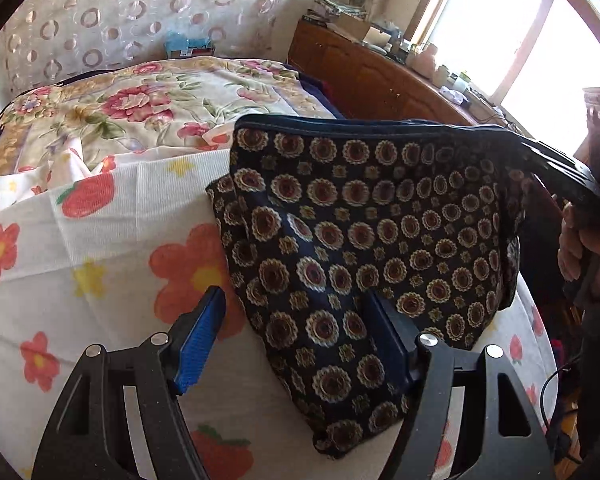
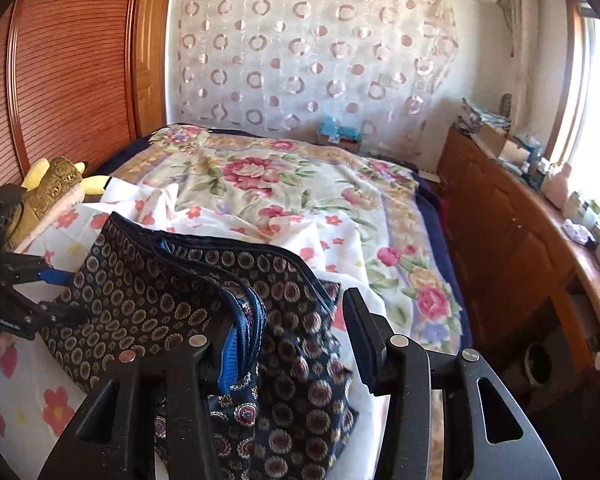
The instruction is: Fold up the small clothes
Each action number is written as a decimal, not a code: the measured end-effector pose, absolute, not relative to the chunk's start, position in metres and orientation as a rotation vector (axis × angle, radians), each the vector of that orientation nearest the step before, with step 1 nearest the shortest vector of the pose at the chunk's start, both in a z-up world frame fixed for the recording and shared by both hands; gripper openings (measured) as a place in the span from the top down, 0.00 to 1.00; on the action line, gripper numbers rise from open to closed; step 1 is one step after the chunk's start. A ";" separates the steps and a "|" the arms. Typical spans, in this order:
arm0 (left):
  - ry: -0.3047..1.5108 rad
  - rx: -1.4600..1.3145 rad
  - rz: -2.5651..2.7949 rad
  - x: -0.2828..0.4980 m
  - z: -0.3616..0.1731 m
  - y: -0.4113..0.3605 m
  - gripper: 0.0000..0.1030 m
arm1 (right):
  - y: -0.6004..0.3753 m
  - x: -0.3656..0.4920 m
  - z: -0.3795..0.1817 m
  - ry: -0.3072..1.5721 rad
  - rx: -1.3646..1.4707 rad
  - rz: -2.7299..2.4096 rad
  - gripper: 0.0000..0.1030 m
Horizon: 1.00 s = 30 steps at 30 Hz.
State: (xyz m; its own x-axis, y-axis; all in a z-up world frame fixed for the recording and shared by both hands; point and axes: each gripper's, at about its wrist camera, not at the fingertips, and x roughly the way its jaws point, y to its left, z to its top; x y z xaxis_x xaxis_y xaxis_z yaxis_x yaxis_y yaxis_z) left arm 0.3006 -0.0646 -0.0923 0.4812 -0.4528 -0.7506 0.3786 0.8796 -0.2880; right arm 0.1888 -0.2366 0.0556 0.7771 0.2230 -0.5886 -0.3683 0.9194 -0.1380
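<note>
sideboard clutter [image 2: 556,176] blurred (glare), garment [image 2: 228,432] cropped

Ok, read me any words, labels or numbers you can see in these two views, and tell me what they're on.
No text here can be read.
Left gripper: small white lettering on its black body, too blurred to read.
Box at the far end of the bed: a label, too small to read.

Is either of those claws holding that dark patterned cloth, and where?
Only hooked: the dark patterned garment hangs by its waistband over one finger of the open right gripper. The left gripper grips nothing.
</note>
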 end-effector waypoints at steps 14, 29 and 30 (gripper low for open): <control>0.975 -0.139 -0.524 0.326 -0.095 -0.068 0.88 | -0.229 0.227 0.068 0.631 -0.261 0.251 0.42; 0.772 -0.160 -0.488 0.299 -0.021 -0.052 0.95 | -0.261 0.196 0.087 0.667 -0.165 0.303 0.40; 0.773 -0.157 -0.487 0.298 -0.022 -0.052 0.95 | -0.266 0.186 0.091 0.647 -0.150 0.296 0.40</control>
